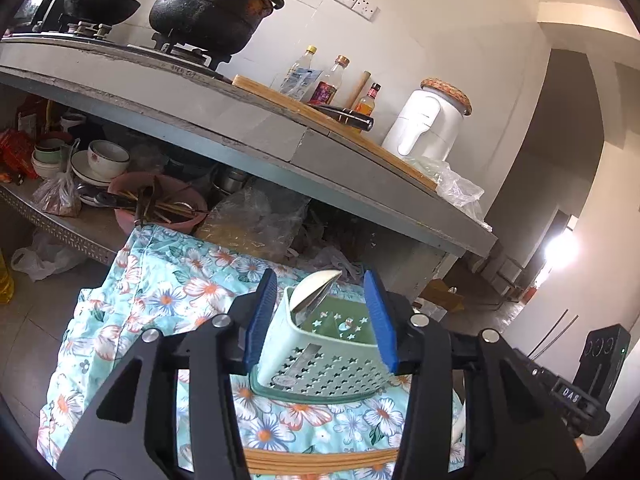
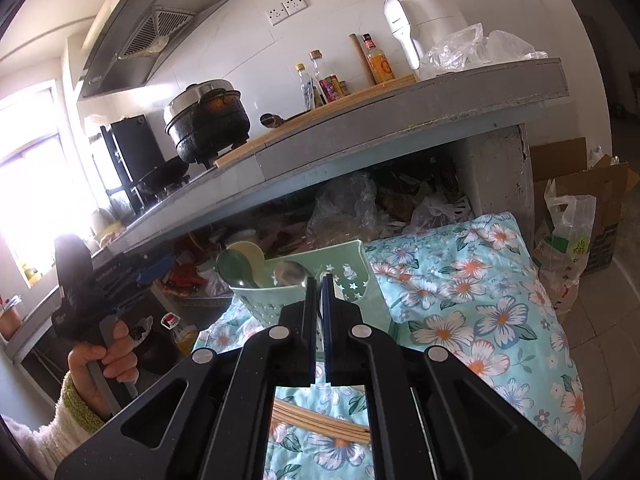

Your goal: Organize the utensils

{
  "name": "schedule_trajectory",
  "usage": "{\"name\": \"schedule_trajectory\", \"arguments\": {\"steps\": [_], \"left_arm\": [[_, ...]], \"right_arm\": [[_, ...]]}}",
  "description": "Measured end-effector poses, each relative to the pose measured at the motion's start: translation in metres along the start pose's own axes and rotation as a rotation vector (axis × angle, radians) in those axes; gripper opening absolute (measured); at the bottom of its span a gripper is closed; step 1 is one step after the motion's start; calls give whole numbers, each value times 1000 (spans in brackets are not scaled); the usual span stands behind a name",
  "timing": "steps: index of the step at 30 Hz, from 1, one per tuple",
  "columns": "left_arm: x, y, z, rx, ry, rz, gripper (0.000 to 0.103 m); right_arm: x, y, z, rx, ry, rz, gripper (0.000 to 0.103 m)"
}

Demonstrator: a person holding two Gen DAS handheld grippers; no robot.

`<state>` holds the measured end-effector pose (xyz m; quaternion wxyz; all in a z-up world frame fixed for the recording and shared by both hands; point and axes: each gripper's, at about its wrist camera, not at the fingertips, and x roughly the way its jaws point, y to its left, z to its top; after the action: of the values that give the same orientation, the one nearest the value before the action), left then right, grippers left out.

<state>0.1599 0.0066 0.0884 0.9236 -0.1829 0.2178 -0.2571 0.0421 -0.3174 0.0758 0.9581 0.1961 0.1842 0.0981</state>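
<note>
Spoon (image 1: pixel 314 290) stands bowl-up in the green caddy (image 1: pixel 320 364); left hand-held gripper (image 1: pixel 322 320) half-open, holding nothing; right hand-held gripper (image 2: pixel 320 320) closed.

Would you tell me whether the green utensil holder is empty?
Not empty: the green utensil holder holds spoons, bowls up, above its rim.

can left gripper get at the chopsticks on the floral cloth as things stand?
Probably yes. The left gripper is open and empty; the chopsticks lie uncovered beneath it, though it must back off from the green holder.
</note>
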Motion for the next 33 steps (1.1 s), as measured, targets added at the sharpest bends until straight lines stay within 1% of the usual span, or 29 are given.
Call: {"name": "schedule_trajectory", "arguments": {"steps": [2,7,11,13,15,20,25,28,30,33], "left_arm": [[-4,4,-13,-3,25,35,51],[1,11,-54,30,165,168,59],[0,18,-85,29,244,203,64],[-1,21,-96,40,266,229,68],[-1,25,-105,49,285,248,69],[-3,33,-123,41,323,253,71],[-3,31,-133,32,339,240,73],[-2,29,-139,32,347,224,73],[-3,27,-143,34,350,214,73],[-3,26,-147,36,352,200,73]], "right_arm": [[-1,0,8,15,-12,36,3],[0,6,32,29,-56,124,3],[4,15,56,31,-97,197,3],[7,20,67,25,-119,226,3],[11,23,78,15,-138,244,3],[36,27,97,9,-167,277,3],[78,24,102,17,-154,285,3],[107,15,91,29,-117,262,3],[125,6,77,34,-81,228,3],[141,-12,57,64,-22,193,3]]}}
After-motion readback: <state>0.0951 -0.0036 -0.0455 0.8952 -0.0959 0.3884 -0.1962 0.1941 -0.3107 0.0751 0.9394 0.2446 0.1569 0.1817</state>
